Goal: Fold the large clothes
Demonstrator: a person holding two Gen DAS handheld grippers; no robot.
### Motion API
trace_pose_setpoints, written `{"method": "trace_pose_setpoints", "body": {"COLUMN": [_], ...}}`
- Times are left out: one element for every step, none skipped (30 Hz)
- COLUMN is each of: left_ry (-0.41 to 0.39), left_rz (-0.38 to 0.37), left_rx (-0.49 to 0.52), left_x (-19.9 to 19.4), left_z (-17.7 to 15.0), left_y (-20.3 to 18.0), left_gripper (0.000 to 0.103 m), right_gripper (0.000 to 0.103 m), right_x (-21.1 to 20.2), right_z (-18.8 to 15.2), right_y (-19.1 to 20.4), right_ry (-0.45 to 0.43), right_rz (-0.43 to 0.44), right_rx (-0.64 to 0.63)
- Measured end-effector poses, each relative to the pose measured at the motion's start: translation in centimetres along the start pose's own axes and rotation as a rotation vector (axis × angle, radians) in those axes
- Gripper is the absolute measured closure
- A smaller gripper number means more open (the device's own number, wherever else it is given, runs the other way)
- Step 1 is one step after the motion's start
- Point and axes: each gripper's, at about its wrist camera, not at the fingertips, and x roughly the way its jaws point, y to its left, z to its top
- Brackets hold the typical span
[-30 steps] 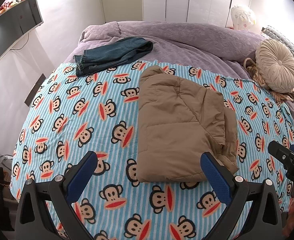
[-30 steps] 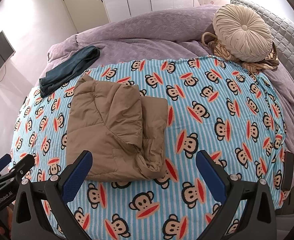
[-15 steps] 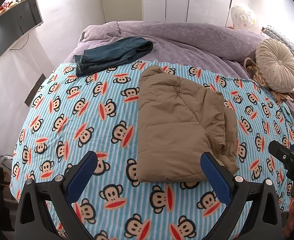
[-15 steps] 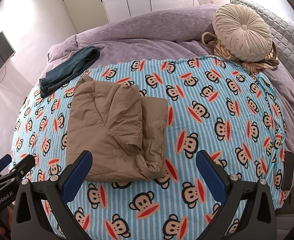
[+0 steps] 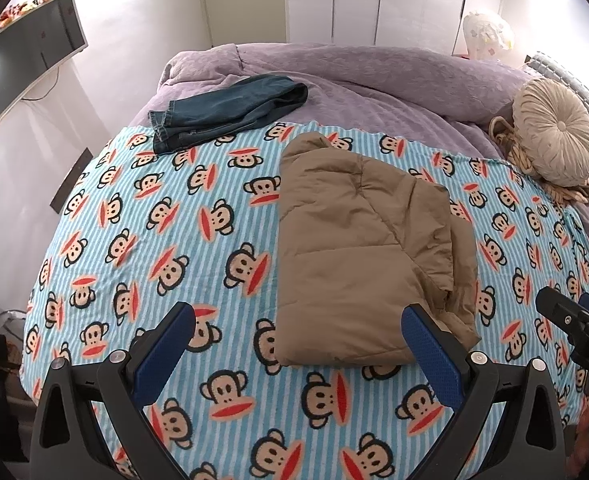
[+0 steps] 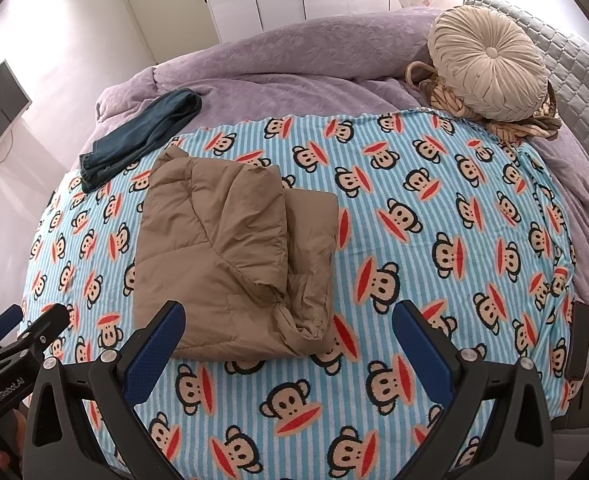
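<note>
A tan padded jacket [image 5: 358, 248] [image 6: 230, 248] lies folded into a rough rectangle on the monkey-print blanket [image 5: 166, 240] [image 6: 434, 240]. Its loose crumpled end sits at the near right corner. My left gripper [image 5: 300, 344] hovers open above the blanket's near edge, with the jacket's near hem between its blue pads and nothing held. My right gripper [image 6: 288, 340] is open too, just in front of the jacket's near right corner, empty. Each gripper shows at the edge of the other's view.
Folded blue jeans [image 5: 222, 112] [image 6: 138, 136] lie at the far left, half on the purple bedspread [image 5: 374, 76]. A round beige cushion [image 5: 554, 140] [image 6: 490, 68] rests on a knotted pillow at the far right. A wall screen [image 5: 26, 56] hangs left; white cupboard doors [image 5: 374, 0] stand behind.
</note>
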Motion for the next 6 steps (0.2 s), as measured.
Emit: {"method": "trace_pose_setpoints", "body": {"left_ry": [-0.001,-0.002,-0.002,-0.002,-0.002,-0.002], "left_rz": [-0.002,-0.005,-0.009,-0.009,-0.01,-0.014], "left_rx": [0.003,0.006,0.009,0.011,0.012,0.011], "left_x": [-0.04,-0.07,-0.1,-0.14,-0.15,-0.16], "left_z": [-0.03,0.01,0.03,0.05,0.09,0.12], "left_y": [-0.07,-0.1,-0.13,-0.16,-0.19,-0.21], "left_gripper": [0.0,0.0,0.0,0.0,0.0,0.0], "right_gripper": [0.0,0.0,0.0,0.0,0.0,0.0], "right_x": [-0.02,-0.04,-0.05,-0.06,-0.05,-0.04], "right_z": [-0.03,-0.01,-0.01,-0.02,0.02,0.06], "right_y": [0.01,0.01,0.02,0.01,0.01,-0.01], "right_ry": [0.0,-0.001,0.0,0.0,0.0,0.0], "right_rz": [0.0,0.0,0.0,0.0,0.0,0.001], "right_rx": [0.0,0.0,0.0,0.0,-0.001,-0.001]}}
